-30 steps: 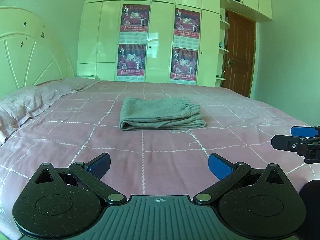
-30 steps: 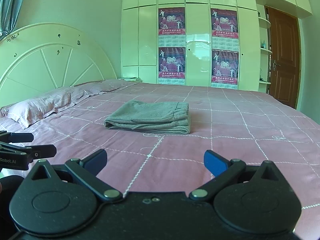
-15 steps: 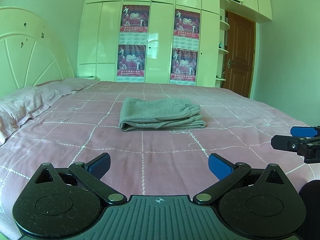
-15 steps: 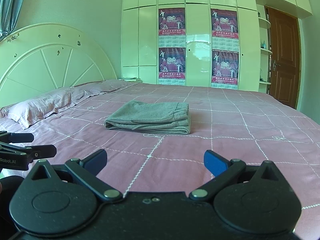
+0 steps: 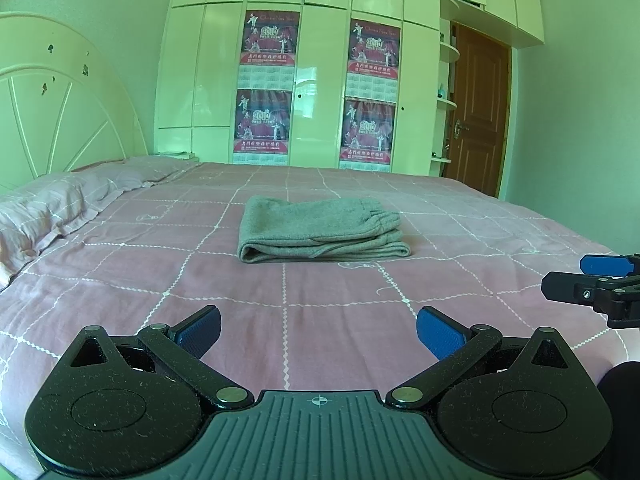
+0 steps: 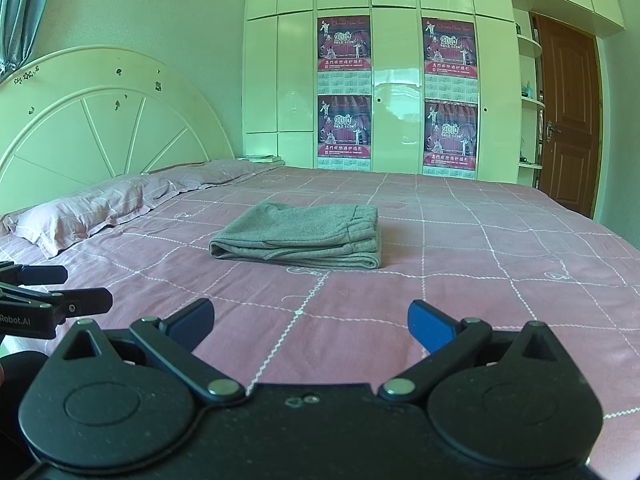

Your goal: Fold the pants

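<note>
Grey pants (image 5: 320,228) lie folded into a compact stack in the middle of the pink checked bed (image 5: 120,280), waistband to the right; they also show in the right wrist view (image 6: 300,236). My left gripper (image 5: 318,330) is open and empty, held low over the bed's near side, well short of the pants. My right gripper (image 6: 310,322) is open and empty too, level with the left one and to its right. Each gripper shows at the edge of the other's view, the right gripper (image 5: 596,280) and the left gripper (image 6: 52,292).
Pink pillows (image 6: 88,208) lie along the left by the white headboard (image 6: 100,128). A white wardrobe with posters (image 5: 320,88) stands behind the bed, and a brown door (image 5: 476,112) is at the back right.
</note>
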Action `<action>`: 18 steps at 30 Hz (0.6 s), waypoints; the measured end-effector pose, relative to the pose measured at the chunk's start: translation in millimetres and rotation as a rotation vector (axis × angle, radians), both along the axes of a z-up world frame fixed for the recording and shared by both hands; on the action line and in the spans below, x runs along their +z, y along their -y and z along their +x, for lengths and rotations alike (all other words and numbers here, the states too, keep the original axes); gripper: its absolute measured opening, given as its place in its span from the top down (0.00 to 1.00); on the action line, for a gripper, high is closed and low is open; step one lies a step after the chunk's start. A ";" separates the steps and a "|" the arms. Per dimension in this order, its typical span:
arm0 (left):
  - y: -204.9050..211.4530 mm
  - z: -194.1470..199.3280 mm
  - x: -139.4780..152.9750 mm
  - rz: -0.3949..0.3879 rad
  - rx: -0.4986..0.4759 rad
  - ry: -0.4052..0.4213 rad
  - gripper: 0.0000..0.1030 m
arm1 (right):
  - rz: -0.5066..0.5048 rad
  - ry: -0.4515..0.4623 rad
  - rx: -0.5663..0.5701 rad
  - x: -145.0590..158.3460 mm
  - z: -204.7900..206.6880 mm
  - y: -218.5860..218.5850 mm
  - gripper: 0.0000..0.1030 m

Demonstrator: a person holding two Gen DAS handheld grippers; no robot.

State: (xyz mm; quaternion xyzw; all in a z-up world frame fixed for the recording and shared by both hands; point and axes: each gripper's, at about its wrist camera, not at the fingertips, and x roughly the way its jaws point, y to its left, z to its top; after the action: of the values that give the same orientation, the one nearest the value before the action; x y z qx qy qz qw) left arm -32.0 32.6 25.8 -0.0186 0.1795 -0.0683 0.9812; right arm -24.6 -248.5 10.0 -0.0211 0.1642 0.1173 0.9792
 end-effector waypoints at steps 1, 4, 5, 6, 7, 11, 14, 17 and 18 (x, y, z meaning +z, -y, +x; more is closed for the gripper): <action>-0.1 0.0 -0.1 0.000 0.000 0.001 0.00 | 0.000 -0.001 0.000 0.0 0.1 0.1 0.06; 0.2 -1.1 -0.4 0.000 0.001 0.003 0.00 | 0.000 0.000 0.001 0.0 0.1 0.2 0.06; 0.0 -0.9 -0.3 -0.001 0.000 0.003 0.00 | -0.001 0.000 0.001 0.0 0.1 0.2 0.06; 0.1 -0.9 -0.3 -0.003 -0.003 0.002 0.00 | -0.001 0.000 0.001 0.0 0.0 0.1 0.06; 0.1 -1.1 -0.1 -0.003 -0.006 0.001 0.00 | -0.001 0.000 0.001 0.0 0.0 0.1 0.06; 0.7 -2.3 1.5 0.003 -0.014 0.012 0.00 | -0.001 0.000 0.001 0.0 -0.3 -0.1 0.06; 1.1 -3.4 2.4 0.003 -0.017 0.020 0.00 | -0.001 0.000 0.001 -0.1 -0.1 -0.3 0.06; 0.8 -5.3 2.6 0.004 -0.015 0.035 0.00 | -0.001 0.001 0.001 0.0 -0.4 -0.5 0.06; 0.7 -5.6 3.0 0.001 -0.015 0.036 0.00 | -0.001 0.001 0.001 -0.1 -0.2 -0.5 0.06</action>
State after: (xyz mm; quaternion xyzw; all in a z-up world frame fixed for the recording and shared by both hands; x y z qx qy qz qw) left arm -37.7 31.9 28.9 -0.0156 0.1618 -0.0761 0.9838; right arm -24.8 -248.1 10.0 -0.0215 0.1639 0.1175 0.9792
